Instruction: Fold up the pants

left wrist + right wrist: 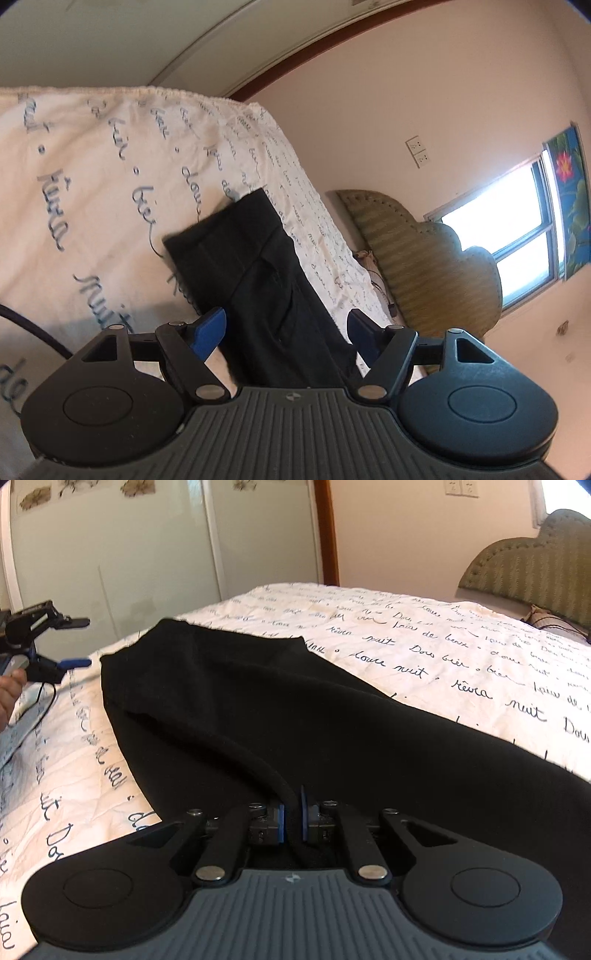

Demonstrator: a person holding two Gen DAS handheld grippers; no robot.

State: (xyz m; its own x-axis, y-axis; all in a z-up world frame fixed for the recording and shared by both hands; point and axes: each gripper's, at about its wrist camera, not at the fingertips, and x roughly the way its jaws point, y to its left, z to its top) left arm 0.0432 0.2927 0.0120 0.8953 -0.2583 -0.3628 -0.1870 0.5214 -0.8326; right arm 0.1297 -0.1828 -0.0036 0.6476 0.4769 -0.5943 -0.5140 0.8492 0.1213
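Black pants (258, 716) laid on bed w/ script-print cover (424, 642); right gripper (292, 818) at 6 o'clock, jaws pinching pants fold; left gripper (286, 325) jaws spread, pants btwn, untouched.

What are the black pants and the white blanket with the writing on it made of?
The black pants look like soft, matte knit cloth, maybe cotton jersey: they drape in rounded folds with no shine. The white blanket looks like quilted cotton, since it is puckered with stitched creases and printed with dark script. The exact fibres cannot be told.
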